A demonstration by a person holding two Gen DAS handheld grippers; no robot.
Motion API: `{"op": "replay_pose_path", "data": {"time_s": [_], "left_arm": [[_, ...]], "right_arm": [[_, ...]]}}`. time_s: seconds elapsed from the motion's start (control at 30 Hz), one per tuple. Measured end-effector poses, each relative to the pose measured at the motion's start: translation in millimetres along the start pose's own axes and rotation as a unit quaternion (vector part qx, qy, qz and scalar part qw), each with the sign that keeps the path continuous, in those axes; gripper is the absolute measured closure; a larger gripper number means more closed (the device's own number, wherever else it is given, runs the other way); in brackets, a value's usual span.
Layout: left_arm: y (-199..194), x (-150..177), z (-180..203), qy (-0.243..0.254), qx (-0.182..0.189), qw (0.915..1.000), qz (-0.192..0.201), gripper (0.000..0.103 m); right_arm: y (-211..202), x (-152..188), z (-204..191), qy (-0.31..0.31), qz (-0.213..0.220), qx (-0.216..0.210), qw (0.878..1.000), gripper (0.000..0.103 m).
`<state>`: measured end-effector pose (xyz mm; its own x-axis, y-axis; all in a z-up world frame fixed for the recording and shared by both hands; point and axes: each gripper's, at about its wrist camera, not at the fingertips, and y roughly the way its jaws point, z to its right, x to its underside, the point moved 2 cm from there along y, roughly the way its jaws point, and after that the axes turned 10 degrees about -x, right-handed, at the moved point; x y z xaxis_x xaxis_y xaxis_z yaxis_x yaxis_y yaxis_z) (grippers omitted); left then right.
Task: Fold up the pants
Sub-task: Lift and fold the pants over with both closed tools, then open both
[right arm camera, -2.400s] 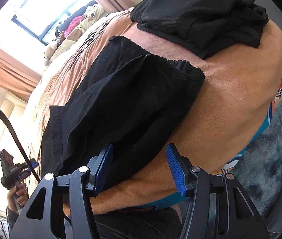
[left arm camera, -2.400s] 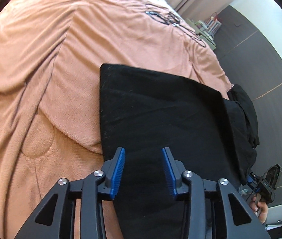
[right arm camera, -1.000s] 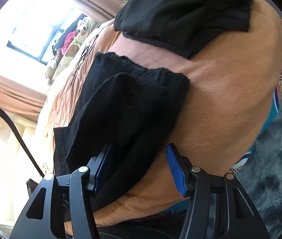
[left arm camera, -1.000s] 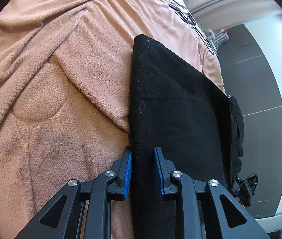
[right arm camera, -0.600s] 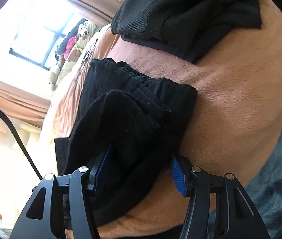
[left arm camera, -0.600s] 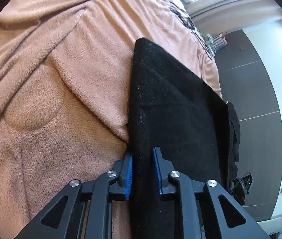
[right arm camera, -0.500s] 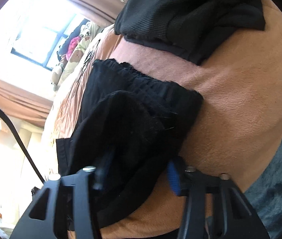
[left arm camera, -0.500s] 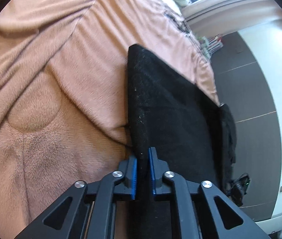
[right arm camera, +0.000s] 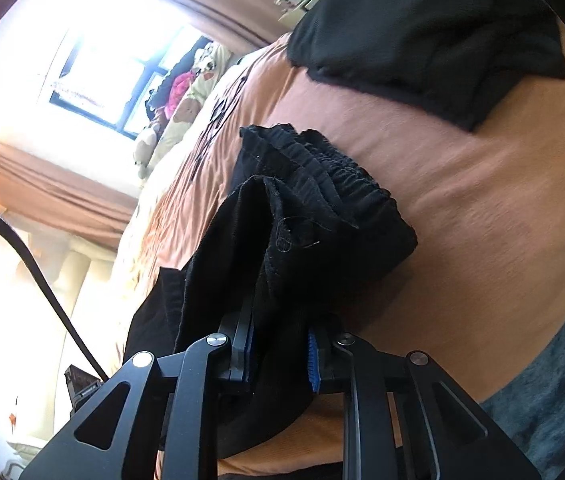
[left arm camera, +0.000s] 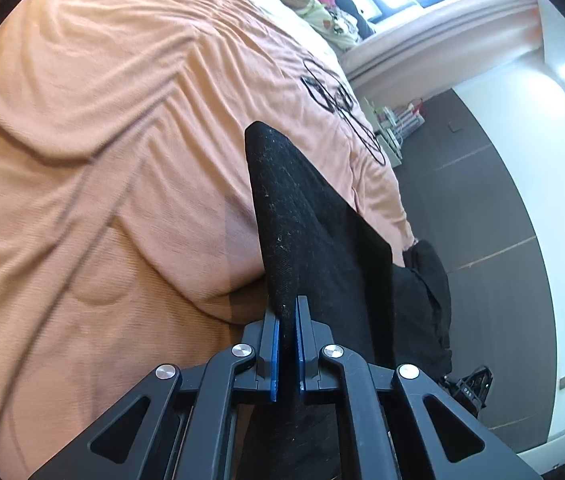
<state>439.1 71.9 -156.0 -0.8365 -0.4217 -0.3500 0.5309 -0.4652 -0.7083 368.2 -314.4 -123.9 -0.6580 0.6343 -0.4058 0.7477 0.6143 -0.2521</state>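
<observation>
Blue pads (left arm camera: 275, 354) on the left gripper (left arm camera: 287, 350) are pinched tight on a thin edge of the black pants (left arm camera: 314, 240), with barely a sliver between the fingers and the cloth filling it. From that pinch the fabric rises off the bed as a taut, narrow sheet, running up to a rounded corner in the middle of the left wrist view. Over on the right gripper (right arm camera: 280, 354), the jaws have just been closing and now squeeze a much thicker bundle of the same pants (right arm camera: 302, 240); the blue pad (right arm camera: 313, 364) on one side shows against the cloth, the other is half buried in it. Just beyond those fingers the gathered elastic waistband (right arm camera: 322, 168) stands up in ruffled layers, lifted and bunched, while the rest of the garment trails down and away past the left side of the gripper.

Under it all lies the orange blanket (left arm camera: 102, 160), rumpled into long creases across the bed. A second heap of dark clothing (right arm camera: 422, 32) sits on the blanket farther off in the right wrist view, apart from the pants. A black cable (right arm camera: 38, 276) loops down the left edge of that view. Farther back, plush toys (right arm camera: 190, 100) crowd near a bright window (right arm camera: 106, 68), with brownish curtains (right arm camera: 54, 196) beside it. In the left wrist view a dark floor (left arm camera: 482, 220) runs past the bed's far side.
</observation>
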Motion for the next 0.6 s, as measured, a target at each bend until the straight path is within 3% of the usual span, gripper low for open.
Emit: {"op": "replay_pose_path", "data": {"time_s": [0.6], "left_arm": [[-119.3,-15.0,-117.2,-0.069,-0.047,0.9933,0.080,0.097]], "right_arm": [[134.0,12.4,-85.3,-0.054,-0.152,-0.026,0.987,0.086]]}}
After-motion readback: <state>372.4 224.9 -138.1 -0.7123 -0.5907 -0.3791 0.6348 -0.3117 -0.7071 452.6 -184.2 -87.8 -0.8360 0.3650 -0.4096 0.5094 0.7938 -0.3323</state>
